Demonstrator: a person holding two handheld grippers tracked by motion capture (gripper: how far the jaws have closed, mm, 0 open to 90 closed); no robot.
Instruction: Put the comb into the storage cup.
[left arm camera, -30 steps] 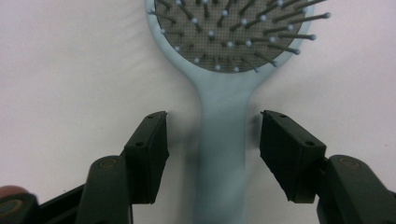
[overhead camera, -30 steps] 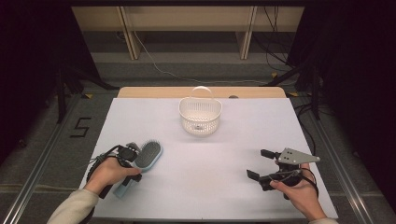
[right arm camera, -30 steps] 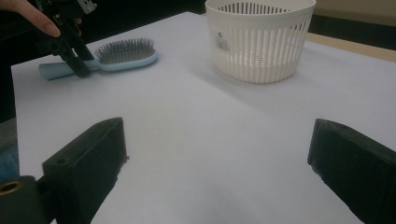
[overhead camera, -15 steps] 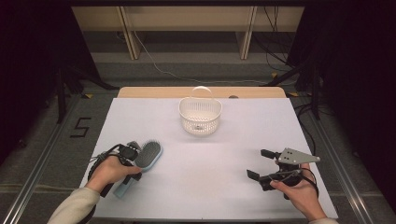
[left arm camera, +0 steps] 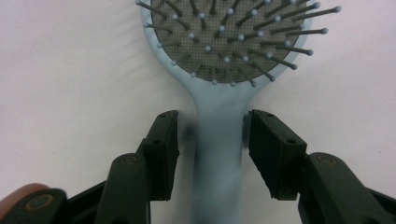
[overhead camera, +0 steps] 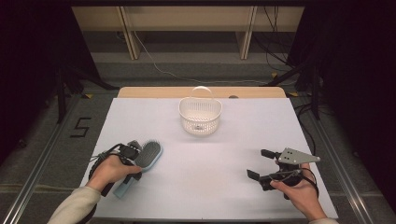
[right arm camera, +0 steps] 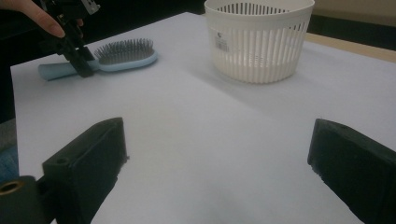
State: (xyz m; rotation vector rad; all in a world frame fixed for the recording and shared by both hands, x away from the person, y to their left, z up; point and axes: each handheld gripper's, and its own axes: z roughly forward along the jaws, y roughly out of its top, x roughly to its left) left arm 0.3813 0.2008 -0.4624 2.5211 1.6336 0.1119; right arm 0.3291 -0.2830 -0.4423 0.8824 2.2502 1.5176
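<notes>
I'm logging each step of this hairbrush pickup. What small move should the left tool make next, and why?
Probably close the left tool on the hairbrush. Its jaws stand open on either side of the light blue handle, with a small gap on each side, and the brush lies flat on the white table, so nothing is gripped yet.

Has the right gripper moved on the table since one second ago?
No. In the high view the right gripper stays near the table's right front edge, equally far from the white basket.

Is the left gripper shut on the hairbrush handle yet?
Not yet: the left gripper is open, jaws either side of the hairbrush handle with gaps visible.
</notes>
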